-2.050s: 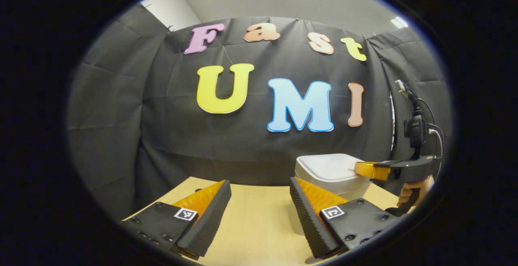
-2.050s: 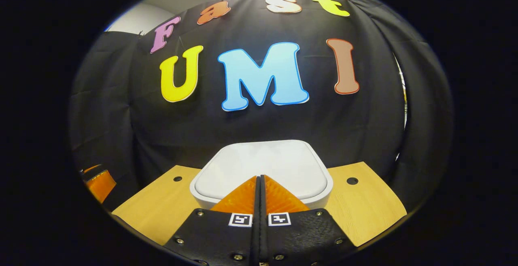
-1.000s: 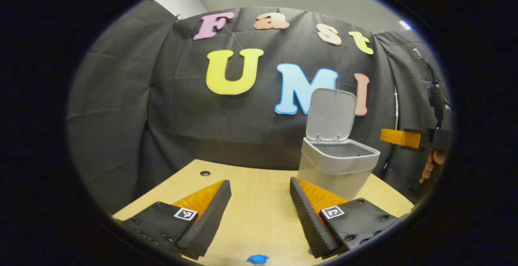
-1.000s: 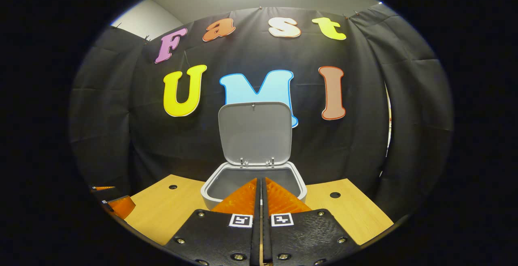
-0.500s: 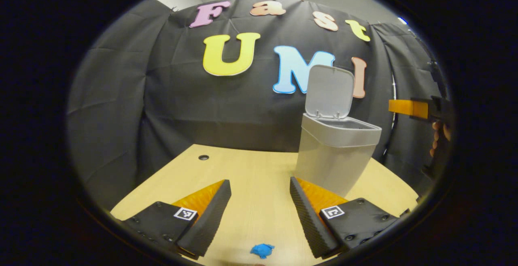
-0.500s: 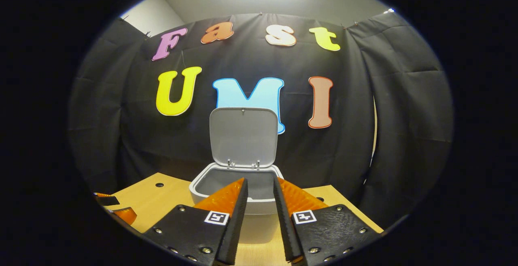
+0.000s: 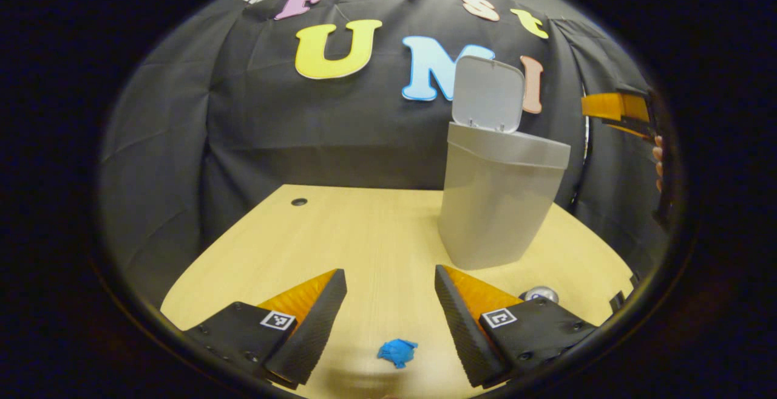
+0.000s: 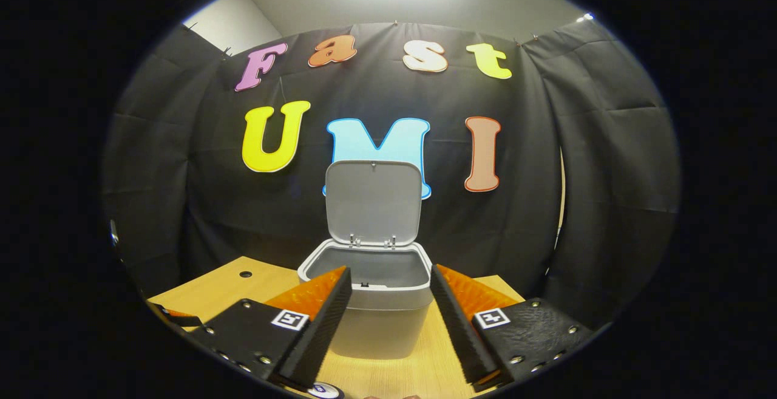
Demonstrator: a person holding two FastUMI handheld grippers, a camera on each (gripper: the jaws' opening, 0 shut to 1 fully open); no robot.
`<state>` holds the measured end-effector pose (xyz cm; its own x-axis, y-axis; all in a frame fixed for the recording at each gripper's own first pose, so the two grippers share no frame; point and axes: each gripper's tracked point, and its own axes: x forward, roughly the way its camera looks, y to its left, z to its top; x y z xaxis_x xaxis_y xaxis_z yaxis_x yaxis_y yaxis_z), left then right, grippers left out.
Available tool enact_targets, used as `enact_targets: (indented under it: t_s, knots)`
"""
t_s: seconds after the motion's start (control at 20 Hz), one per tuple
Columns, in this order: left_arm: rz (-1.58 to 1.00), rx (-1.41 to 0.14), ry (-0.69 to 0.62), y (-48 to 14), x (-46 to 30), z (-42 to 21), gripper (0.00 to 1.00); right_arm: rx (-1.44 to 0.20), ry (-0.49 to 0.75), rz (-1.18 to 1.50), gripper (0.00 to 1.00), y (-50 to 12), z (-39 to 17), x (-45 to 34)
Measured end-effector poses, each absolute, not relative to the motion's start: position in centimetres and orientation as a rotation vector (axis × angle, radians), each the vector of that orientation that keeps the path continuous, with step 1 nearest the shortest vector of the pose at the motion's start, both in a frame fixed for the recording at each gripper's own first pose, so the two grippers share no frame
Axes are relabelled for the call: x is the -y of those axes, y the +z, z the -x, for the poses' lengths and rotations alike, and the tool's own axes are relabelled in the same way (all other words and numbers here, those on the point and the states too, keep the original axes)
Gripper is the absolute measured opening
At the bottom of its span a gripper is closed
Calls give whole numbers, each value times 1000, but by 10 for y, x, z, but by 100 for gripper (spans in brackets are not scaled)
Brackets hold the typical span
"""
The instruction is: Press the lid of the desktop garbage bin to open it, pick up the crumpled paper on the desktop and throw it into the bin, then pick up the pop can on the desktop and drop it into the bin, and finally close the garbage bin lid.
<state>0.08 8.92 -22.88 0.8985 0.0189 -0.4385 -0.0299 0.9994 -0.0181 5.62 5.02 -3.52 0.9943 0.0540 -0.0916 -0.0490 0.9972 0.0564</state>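
Observation:
The grey desktop bin (image 7: 495, 201) stands on the wooden table (image 7: 364, 235) with its lid (image 7: 487, 94) flipped up. A small blue crumpled paper (image 7: 397, 351) lies on the table between the fingers of my open left gripper (image 7: 388, 280), just under their tips. The pop can's silver top (image 7: 540, 294) peeks out beside the left gripper's right finger. In the right gripper view the bin (image 8: 375, 311) sits straight ahead with its lid (image 8: 373, 203) upright. My right gripper (image 8: 388, 277) is open in front of it and holds nothing. The can's rim (image 8: 323, 390) shows at the bottom edge.
The other gripper (image 7: 616, 107), with the hand (image 7: 657, 159) that holds it, hangs at the right above the bin in the left gripper view. A cable hole (image 7: 298, 201) marks the table's far left. Black cloth closes the booth behind the table.
The right gripper went from shut to open and pulled back from the bin after the lid sprang up. The left gripper tilted down, bringing the blue paper and the can into view.

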Motion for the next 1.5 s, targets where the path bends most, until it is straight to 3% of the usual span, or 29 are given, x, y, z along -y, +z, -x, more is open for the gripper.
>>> enact_targets:
  t_s: [0.05,0.2,0.85,1.05,1.3,1.35,1.5]
  knots:
    - [15,-471,15,-238,-88,3,96,-97,49,-51,89,-35,-54,-51]
    - [15,-521,-16,-261,-84,12,96,-111,43,-41,90,-39,-47,-52]
    - [44,-844,-57,-362,-69,40,96,-202,67,-66,91,-65,-34,-64]
    - [28,-902,-62,-379,-72,47,92,-220,46,-67,90,-70,-34,-58]
    - [-50,-906,-127,-390,-72,42,73,-241,-34,-115,91,-73,-33,-56]
    - [-61,-902,-136,-391,-73,40,74,-244,-49,-117,91,-74,-32,-57]
    - [-77,-898,-154,-390,-78,38,46,-249,-87,-94,91,-74,-29,-58]
